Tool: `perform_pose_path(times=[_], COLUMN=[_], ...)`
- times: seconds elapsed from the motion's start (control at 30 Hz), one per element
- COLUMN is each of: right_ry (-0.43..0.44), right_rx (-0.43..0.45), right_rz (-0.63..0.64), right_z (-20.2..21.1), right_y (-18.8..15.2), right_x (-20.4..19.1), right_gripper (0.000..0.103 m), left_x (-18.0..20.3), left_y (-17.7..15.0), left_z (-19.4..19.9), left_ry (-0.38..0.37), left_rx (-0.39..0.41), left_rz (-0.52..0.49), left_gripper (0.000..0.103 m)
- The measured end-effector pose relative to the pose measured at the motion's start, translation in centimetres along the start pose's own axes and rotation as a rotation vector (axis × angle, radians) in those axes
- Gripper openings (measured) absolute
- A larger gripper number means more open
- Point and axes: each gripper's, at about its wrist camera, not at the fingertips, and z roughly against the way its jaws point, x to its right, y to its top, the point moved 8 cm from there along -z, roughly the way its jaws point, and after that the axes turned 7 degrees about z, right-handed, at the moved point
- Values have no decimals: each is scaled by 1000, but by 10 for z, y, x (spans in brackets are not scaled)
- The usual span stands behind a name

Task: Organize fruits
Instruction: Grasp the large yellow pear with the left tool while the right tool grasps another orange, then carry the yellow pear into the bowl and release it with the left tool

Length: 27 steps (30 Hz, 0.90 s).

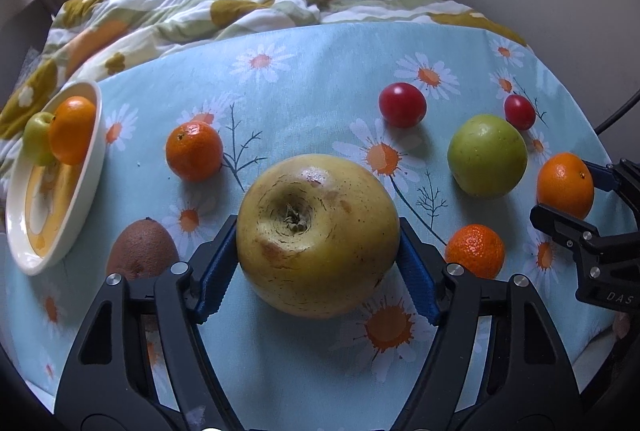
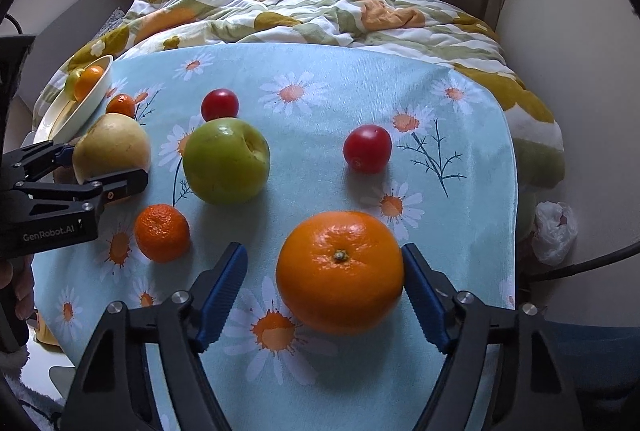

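My left gripper (image 1: 318, 255) is shut on a big yellow apple (image 1: 318, 235), both blue pads against its sides; the pair also shows in the right wrist view (image 2: 112, 151). My right gripper (image 2: 324, 283) is open around a large orange (image 2: 340, 271): the right pad touches it, the left pad stands apart. That orange also shows in the left wrist view (image 1: 565, 185). A cream bowl (image 1: 24, 223) at the far left holds an orange (image 1: 73, 130) and a small green fruit (image 1: 37, 139).
On the daisy cloth (image 1: 304, 79) lie a green apple (image 2: 226, 161), two red fruits (image 2: 367, 149) (image 2: 219, 104), small tangerines (image 2: 162, 233) (image 1: 194, 151) and a brown kiwi (image 1: 141, 255). A rumpled quilt (image 2: 320, 11) lies behind. A white bag (image 2: 556, 231) sits right.
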Motion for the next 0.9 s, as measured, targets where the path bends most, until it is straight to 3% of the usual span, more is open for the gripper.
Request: perform_pose_path(times=[0.13, 0.27, 0.6, 0.9], right_ry=[-11, -40, -16, 25], right_rx=[-6, -15, 15, 73], right_rz=[3, 13, 7, 48], right_z=[-1, 0, 22, 60], right_y=[-1, -1, 7, 31], right_x=[1, 5, 4, -22], right_gripper=[68, 55, 55, 55], left_x=[0, -1, -5, -19], left_y=[-4, -10, -9, -1], left_z=[3, 7, 43, 94], left_ry=[2, 2, -11, -10], left_rx=[-4, -4, 43, 100], left_rz=[0, 4, 34, 78], left_gripper=[80, 80, 80, 80])
